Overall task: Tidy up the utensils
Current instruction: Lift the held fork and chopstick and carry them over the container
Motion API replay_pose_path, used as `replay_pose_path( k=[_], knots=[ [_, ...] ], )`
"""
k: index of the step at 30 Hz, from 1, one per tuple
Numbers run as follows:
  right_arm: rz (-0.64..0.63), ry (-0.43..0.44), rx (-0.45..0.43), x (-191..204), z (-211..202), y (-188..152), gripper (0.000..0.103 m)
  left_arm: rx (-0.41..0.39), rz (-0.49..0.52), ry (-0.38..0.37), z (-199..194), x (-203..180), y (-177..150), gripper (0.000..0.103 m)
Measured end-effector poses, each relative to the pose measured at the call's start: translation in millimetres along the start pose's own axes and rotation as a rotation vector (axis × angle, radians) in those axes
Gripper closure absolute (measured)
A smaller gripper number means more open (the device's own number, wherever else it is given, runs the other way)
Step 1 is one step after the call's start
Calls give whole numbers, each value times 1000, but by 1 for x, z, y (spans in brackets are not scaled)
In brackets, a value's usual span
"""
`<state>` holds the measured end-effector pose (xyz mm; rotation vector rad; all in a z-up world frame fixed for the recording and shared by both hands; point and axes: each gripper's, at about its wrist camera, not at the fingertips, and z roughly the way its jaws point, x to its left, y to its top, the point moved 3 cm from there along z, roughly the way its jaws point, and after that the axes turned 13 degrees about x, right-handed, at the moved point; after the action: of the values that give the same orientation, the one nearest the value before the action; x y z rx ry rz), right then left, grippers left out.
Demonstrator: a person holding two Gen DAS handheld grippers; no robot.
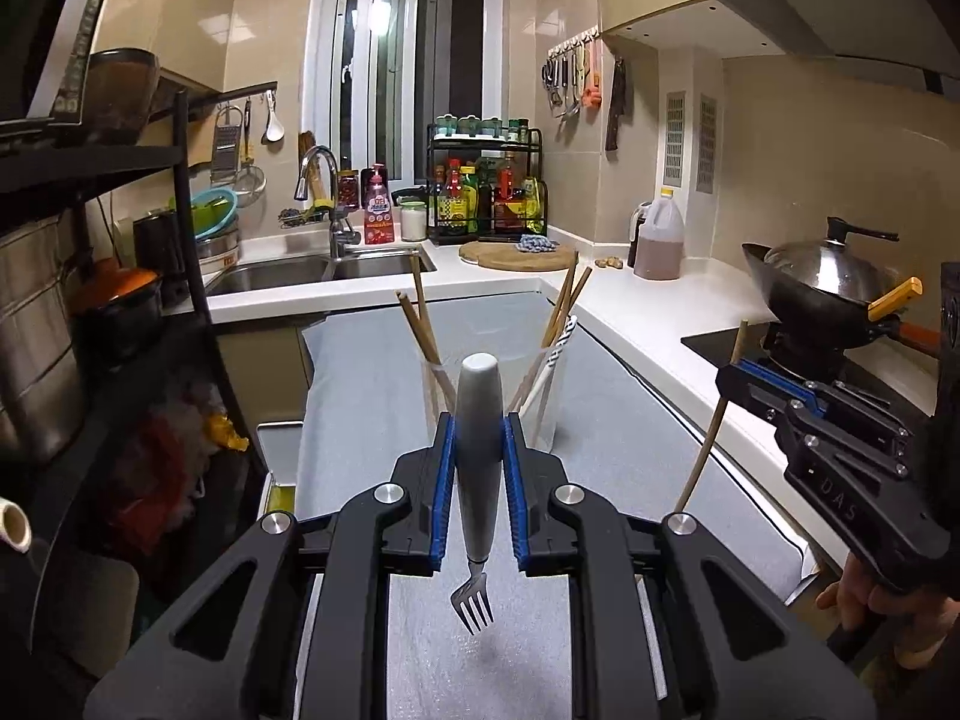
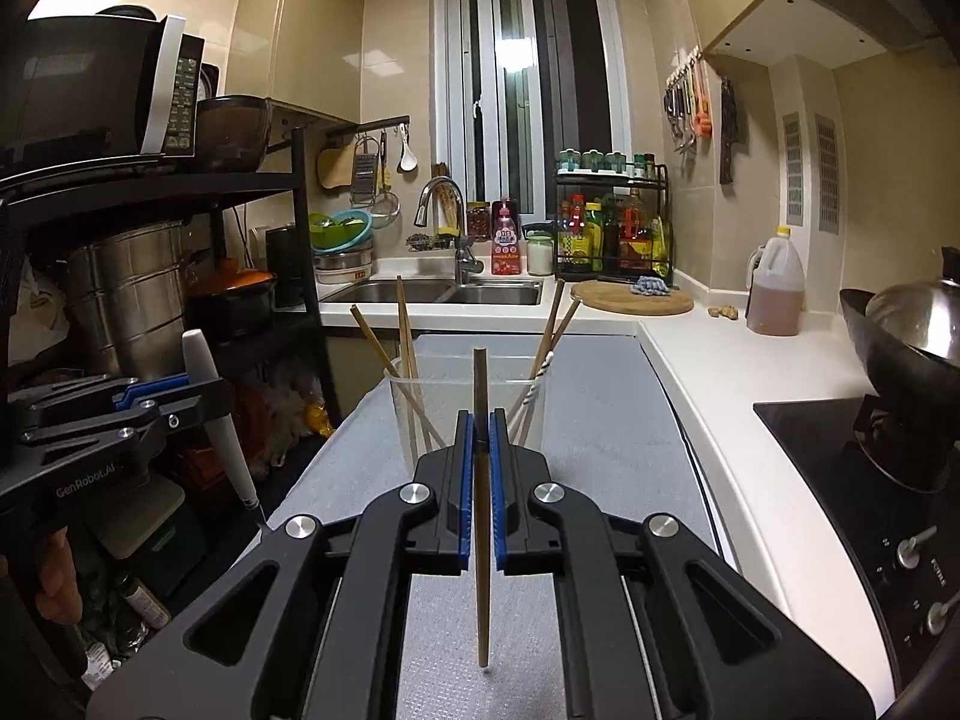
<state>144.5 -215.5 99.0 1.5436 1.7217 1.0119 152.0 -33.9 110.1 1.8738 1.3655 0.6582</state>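
Observation:
My left gripper (image 1: 478,420) is shut on a fork (image 1: 478,450) with a thick grey handle, tines hanging down above the grey mat (image 1: 630,420). My right gripper (image 2: 480,417) is shut on a wooden chopstick (image 2: 481,510) that stands upright, its tip above the mat (image 2: 600,420). Just beyond both grippers stands a clear plastic cup (image 1: 543,414) (image 2: 444,390) with several chopsticks leaning in it. In the left wrist view the right gripper (image 1: 735,375) shows at the right with its chopstick (image 1: 711,432). The right wrist view has the left gripper (image 2: 210,387) and the fork's handle (image 2: 219,420) at the left.
A sink (image 2: 444,291) and faucet (image 2: 441,204) lie behind the mat, with a condiment rack (image 2: 612,228) and round cutting board (image 2: 630,297) to the right. A wok with lid (image 1: 822,282) sits on the stove (image 2: 870,480). A black shelf (image 2: 180,192) holds a microwave and pots at the left.

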Motion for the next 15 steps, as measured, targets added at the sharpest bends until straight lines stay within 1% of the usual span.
replay_pose_path(
  k=[6, 15],
  knots=[
    [-9, 2, 0, 0, 3, 13, 98, 2, 16, 19, 4, -3, 17, 87],
    [-17, 8, -24, -5, 7, 46, 98, -15, 26, -4, 10, -4, 49, 87]
  ],
)
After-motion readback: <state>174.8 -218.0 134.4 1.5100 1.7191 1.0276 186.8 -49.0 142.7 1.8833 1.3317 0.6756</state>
